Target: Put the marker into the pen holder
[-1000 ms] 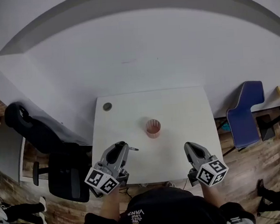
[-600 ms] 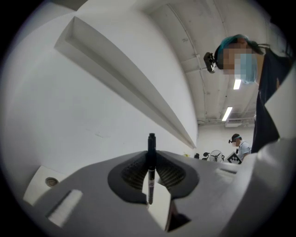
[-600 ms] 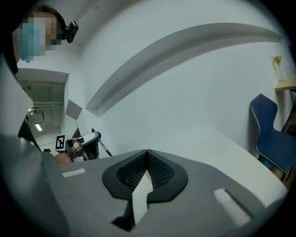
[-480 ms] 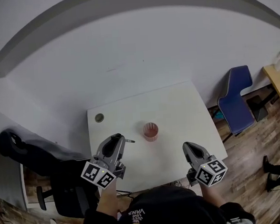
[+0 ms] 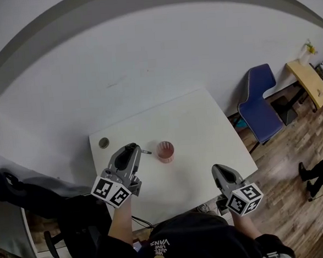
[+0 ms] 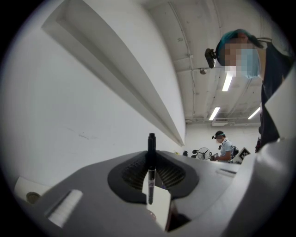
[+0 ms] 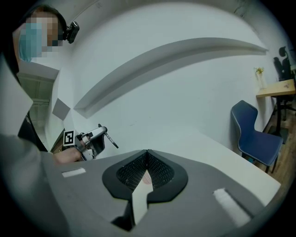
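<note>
Thin black plastic marker (image 6: 151, 169) is pinched mid-barrel in the left gripper (image 5: 133, 150) and pokes past the jaws. It's probably light, stiff and slick, so mid-barrel suits. The pink ribbed pen holder (image 5: 165, 151) sits just off the marker's tip. Right gripper (image 5: 218, 170) is closed on nothing.

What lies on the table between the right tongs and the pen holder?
Nothing: in the head view, only bare white table separates the right tongs from the pink pen holder.

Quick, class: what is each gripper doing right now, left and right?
The left gripper is closed on the marker.
The right gripper is closed, holding nothing.
</note>
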`<state>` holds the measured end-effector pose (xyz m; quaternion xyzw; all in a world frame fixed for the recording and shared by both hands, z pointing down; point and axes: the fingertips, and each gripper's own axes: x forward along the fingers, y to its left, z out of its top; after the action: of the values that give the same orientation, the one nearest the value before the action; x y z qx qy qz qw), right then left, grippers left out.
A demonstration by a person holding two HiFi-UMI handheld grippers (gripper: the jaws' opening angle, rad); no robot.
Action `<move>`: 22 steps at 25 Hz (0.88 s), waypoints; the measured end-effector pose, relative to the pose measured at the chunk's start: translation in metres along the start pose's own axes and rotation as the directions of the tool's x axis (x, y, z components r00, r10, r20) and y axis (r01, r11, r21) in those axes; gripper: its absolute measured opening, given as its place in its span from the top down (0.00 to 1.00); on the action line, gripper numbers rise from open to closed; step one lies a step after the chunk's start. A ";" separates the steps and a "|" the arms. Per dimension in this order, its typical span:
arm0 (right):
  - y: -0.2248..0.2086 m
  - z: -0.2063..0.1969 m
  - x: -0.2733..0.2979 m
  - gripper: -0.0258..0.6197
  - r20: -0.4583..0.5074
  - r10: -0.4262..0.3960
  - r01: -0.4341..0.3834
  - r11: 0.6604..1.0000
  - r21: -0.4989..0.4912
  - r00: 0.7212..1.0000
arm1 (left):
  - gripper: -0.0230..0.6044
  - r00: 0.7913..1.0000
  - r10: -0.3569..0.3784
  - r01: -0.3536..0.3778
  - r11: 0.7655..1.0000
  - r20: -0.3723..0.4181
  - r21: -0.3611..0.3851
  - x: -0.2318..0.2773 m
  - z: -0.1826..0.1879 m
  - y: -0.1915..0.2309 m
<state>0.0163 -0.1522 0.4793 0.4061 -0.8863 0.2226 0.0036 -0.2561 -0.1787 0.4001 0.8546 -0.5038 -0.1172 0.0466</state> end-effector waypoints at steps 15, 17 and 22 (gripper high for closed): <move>-0.006 -0.006 -0.023 0.96 0.012 -0.063 0.063 0.998 0.012 0.998 | 0.80 0.989 -0.106 0.110 0.994 -0.101 0.028 0.044 -0.037 -0.006; -0.006 -0.005 -0.026 0.96 0.013 -0.070 0.069 0.998 0.012 0.997 | 0.80 0.986 -0.115 0.119 0.993 -0.117 0.027 0.047 -0.044 -0.008; -0.009 -0.008 -0.030 0.96 0.012 -0.078 0.078 0.997 0.014 0.997 | 0.80 0.979 -0.126 0.130 0.991 -0.158 0.015 0.054 -0.065 -0.010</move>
<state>0.0412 -0.1327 0.4840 0.4420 -0.8682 0.2257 0.0038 -0.2066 -0.2237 0.4526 0.8923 -0.4440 -0.0461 0.0675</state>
